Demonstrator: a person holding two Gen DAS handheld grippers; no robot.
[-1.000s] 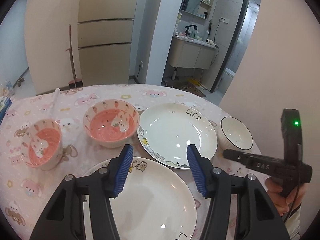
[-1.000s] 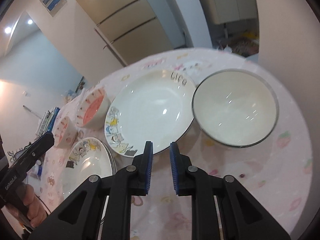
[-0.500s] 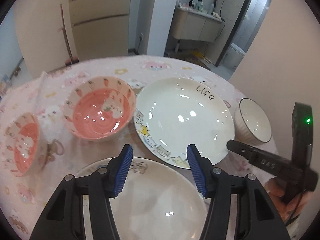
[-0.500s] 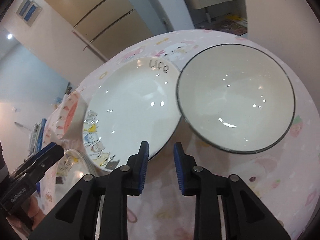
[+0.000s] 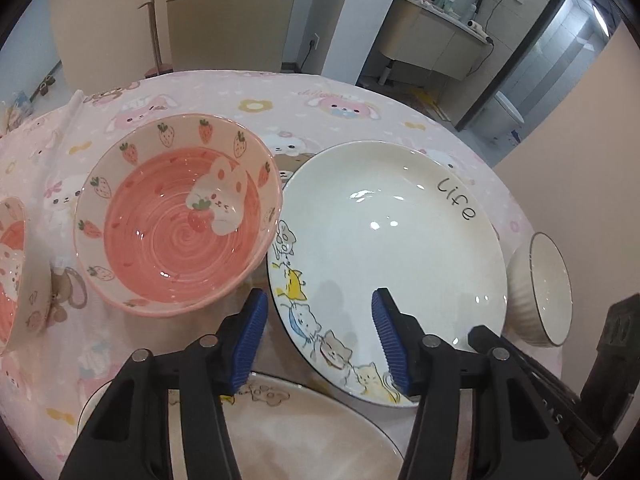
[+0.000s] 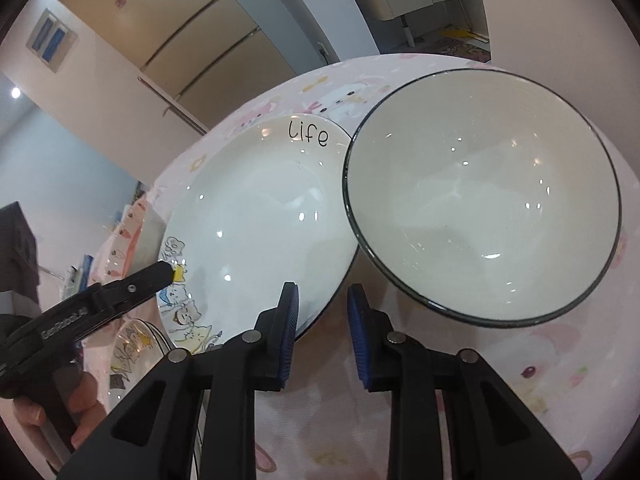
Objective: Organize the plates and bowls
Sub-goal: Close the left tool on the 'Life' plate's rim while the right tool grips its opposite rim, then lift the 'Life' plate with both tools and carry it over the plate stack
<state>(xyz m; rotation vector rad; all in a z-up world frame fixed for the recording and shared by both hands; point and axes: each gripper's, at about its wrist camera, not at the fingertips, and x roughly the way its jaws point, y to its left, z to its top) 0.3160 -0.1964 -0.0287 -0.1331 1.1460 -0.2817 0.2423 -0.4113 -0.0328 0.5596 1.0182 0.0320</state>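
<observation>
On the bench (image 5: 360,96), under its pink cartoon cloth, a small pink bowl (image 5: 12,276) sits at the left edge. Just right of it stands the strawberry bowl (image 5: 176,216), nearly touching the "Life" plate (image 5: 384,264). Another cat plate (image 5: 288,428) lies at the near edge. The left gripper (image 5: 316,336) hangs wide open and empty over the "Life" plate's near rim. The right gripper (image 6: 322,332), partly open and empty, straddles that plate's rim (image 6: 256,220), beside the black-rimmed white bowl (image 6: 480,200).
</observation>
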